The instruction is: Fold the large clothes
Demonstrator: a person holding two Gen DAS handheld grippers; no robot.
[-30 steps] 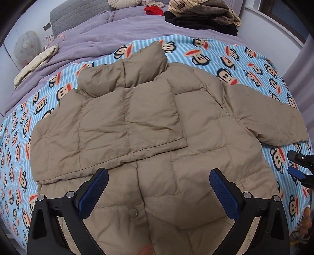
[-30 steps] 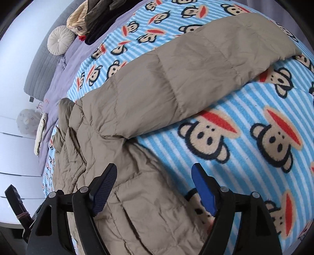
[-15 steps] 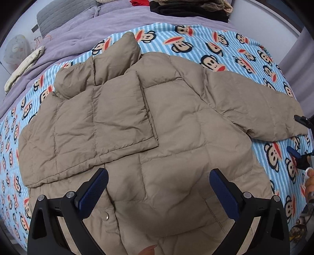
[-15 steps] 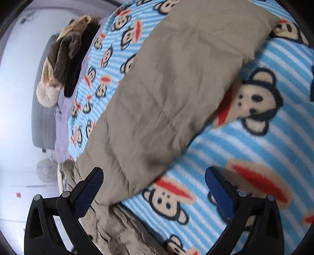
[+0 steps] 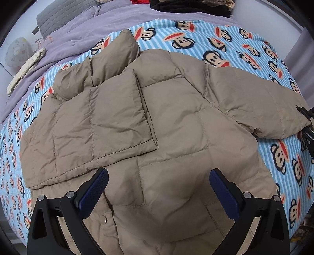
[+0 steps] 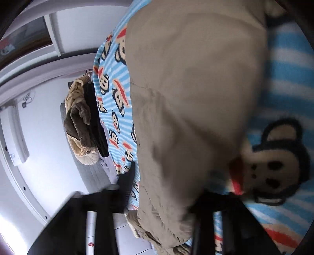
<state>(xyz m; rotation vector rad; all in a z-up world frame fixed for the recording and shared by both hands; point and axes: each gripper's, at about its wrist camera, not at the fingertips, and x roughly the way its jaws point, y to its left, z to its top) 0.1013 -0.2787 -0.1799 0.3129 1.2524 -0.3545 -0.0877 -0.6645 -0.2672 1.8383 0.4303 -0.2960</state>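
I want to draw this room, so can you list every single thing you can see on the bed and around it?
Jacket: one, tan and puffy, spread flat on the blanket; one sleeve already folded across its front, the other sleeve stretched out to the side.
Blanket: one, blue and white stripes with monkey faces, under the jacket.
Bedcover: one, purple, at the far end of the bed.
Pillow: one, grey, at the head of the bed.
Clothes pile: one, brown, beige and black, at the far end of the bed.
Cloth: one, cream, on the purple bedcover's edge.
Left tool: one, black with blue pads, open above the jacket's lower part.
Right tool: one, black, blurred, closing on the end of the stretched-out sleeve.
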